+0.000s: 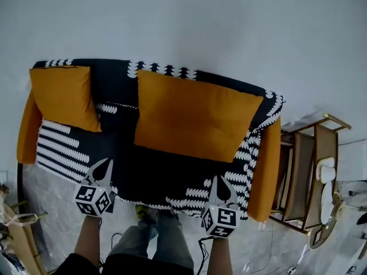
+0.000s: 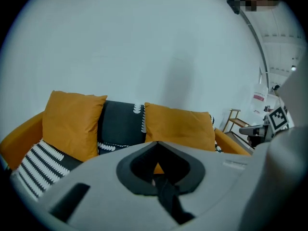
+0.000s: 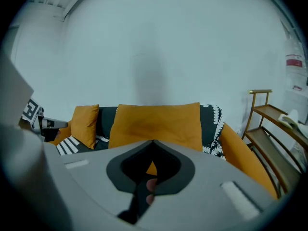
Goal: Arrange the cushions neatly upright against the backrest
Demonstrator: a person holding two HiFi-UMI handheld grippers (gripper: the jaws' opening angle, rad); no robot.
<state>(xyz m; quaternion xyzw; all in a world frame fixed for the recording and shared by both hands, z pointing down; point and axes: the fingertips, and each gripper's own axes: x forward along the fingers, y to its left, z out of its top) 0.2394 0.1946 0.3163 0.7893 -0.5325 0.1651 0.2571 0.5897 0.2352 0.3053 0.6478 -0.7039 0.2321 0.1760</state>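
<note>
**Head view.** A sofa (image 1: 117, 87) with a black-and-white patterned cover and orange armrests stands against a pale wall (image 1: 189, 22). Two orange cushions lean on its backrest. The small cushion (image 1: 63, 96) is at the left end and the large cushion (image 1: 195, 119) is right of centre, with a strip of dark cover between them. The left tool (image 1: 107, 162) and the right tool (image 1: 219, 179) hover over the front edge of the seat, well apart from each other and touching neither cushion. Each has its jaws closed to a point with nothing in them. A wooden rack (image 1: 304, 176) stands just beside the right armrest.

**Left gripper view.** The jaws of the left tool (image 2: 156, 144) meet at their tips and hold nothing. Beyond them the small cushion (image 2: 72, 124) and the large cushion (image 2: 180, 128) stand upright against the backrest.

**Right gripper view.** The jaws of the right tool (image 3: 153, 143) are likewise pressed together and empty. The large cushion (image 3: 156, 124) stands upright straight ahead, with the small cushion (image 3: 85, 121) further left and the wooden rack (image 3: 269, 124) at the right.
</note>
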